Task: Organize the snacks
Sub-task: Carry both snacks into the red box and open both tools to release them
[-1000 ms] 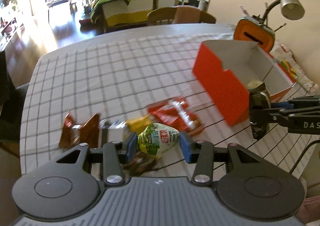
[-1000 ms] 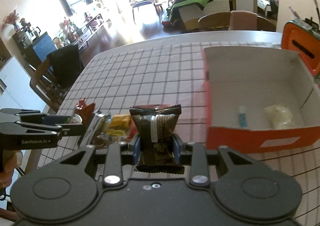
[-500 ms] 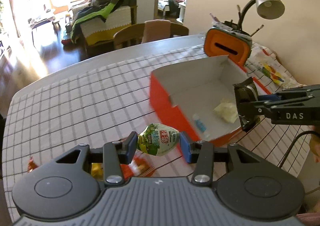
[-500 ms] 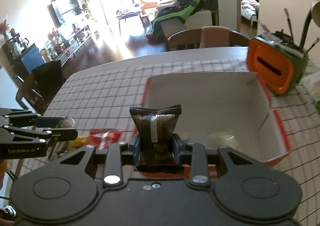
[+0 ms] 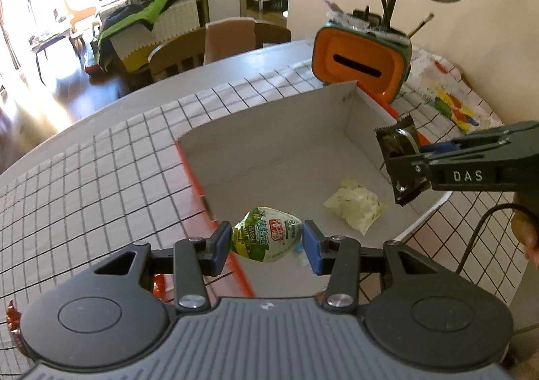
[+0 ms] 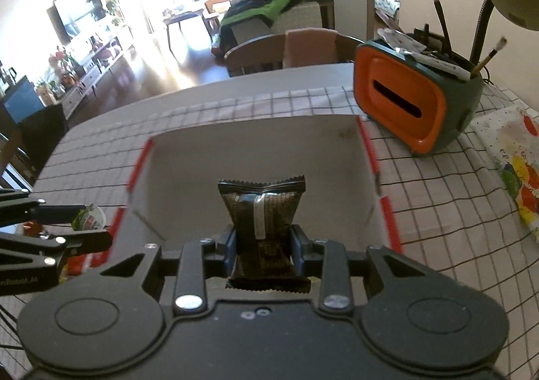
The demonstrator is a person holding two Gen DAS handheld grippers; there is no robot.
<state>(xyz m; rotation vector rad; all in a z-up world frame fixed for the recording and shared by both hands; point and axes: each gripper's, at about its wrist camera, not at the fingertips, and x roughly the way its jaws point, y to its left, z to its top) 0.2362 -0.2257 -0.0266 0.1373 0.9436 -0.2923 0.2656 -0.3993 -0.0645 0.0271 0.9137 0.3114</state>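
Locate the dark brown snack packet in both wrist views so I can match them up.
Left wrist view: dark brown snack packet at the right edge, clamped in the right gripper, above the box.
Right wrist view: packet at bottom centre, upright between the gripper's blue pads.
Shared landmark: the orange organizer behind the box.

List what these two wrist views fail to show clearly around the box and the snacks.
- Box floor, right wrist view: the nearest part lies behind the dark packet and the right tool.
- Pale packet: print too small to read, left wrist view.
- Loose snacks on the table: only red scraps show, cut off behind the left tool body.
- Green and white packet: text too small to read.
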